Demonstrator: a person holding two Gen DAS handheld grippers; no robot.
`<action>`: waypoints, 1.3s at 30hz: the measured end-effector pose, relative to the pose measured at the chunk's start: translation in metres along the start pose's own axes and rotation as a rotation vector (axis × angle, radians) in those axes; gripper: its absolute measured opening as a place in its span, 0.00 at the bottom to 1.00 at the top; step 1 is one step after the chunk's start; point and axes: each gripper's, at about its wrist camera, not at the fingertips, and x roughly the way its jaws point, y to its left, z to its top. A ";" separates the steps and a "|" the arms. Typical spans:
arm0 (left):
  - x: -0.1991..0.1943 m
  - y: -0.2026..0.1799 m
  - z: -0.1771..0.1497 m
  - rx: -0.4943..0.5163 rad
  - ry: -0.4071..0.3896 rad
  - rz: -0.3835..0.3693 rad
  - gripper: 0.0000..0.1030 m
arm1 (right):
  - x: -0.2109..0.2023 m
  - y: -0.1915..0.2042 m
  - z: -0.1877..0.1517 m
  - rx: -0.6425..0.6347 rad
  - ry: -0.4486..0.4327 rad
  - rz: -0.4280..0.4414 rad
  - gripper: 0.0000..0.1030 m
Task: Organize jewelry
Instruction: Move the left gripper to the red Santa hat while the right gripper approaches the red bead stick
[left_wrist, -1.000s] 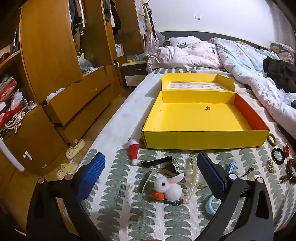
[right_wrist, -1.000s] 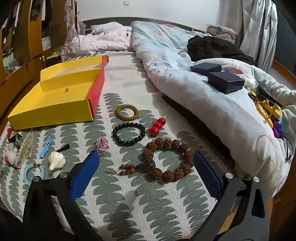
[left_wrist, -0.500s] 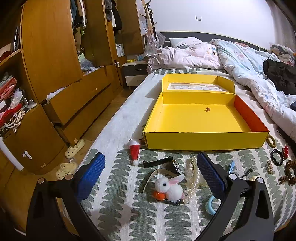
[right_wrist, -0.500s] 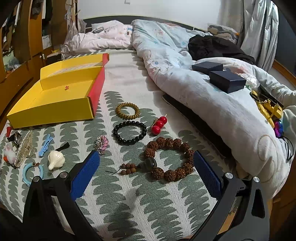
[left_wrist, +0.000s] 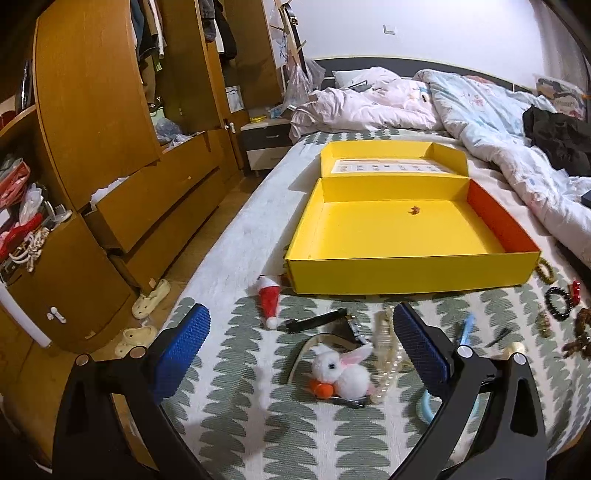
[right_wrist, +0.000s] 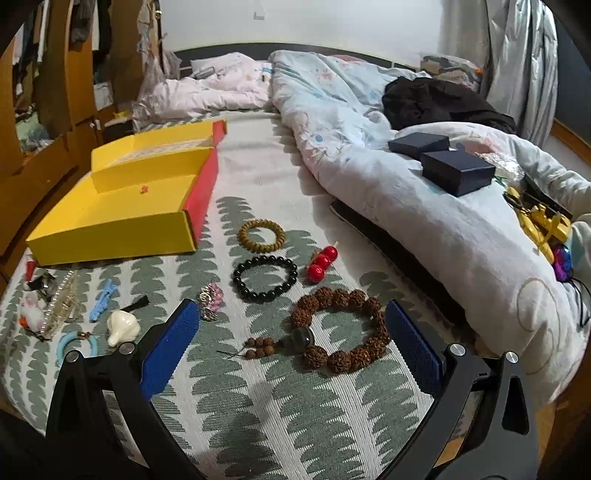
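An open yellow box (left_wrist: 406, 273) (right_wrist: 110, 240) lies on the bed with one small orange trinket (left_wrist: 413, 210) inside. My left gripper (left_wrist: 301, 343) stands open above a white rabbit hair clip (left_wrist: 341, 373), a pearl string (left_wrist: 386, 354), a black clip (left_wrist: 317, 320) and a red Santa-hat clip (left_wrist: 269, 299). My right gripper (right_wrist: 291, 336) is open just short of a large brown rudraksha bracelet (right_wrist: 343, 328). Beyond it lie a black bead bracelet (right_wrist: 264, 277), a tan wooden bracelet (right_wrist: 261, 235), red beads (right_wrist: 322, 258) and a pink brooch (right_wrist: 211, 300).
A rumpled duvet (right_wrist: 424, 206) with two dark blue boxes (right_wrist: 457, 170) borders the jewelry on the right. A wooden wardrobe with open drawers (left_wrist: 147, 206) and slippers (left_wrist: 151, 295) stand left of the bed. A blue clip (right_wrist: 103, 299), a cream shell (right_wrist: 122, 326) and a blue ring (right_wrist: 77, 343) lie nearby.
Both grippers have drawn slightly back and up, so the jewelry sits a little farther away in each view. Nothing has been picked up.
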 end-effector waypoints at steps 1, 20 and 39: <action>0.003 0.002 0.000 0.001 0.013 0.002 0.95 | -0.001 -0.003 0.002 0.004 -0.003 0.020 0.97; 0.051 0.046 -0.001 -0.085 0.208 -0.018 0.95 | 0.005 -0.009 -0.003 -0.127 0.044 0.143 0.95; 0.103 0.086 0.028 -0.205 0.309 -0.154 0.95 | 0.018 -0.024 0.000 -0.053 0.082 0.212 0.90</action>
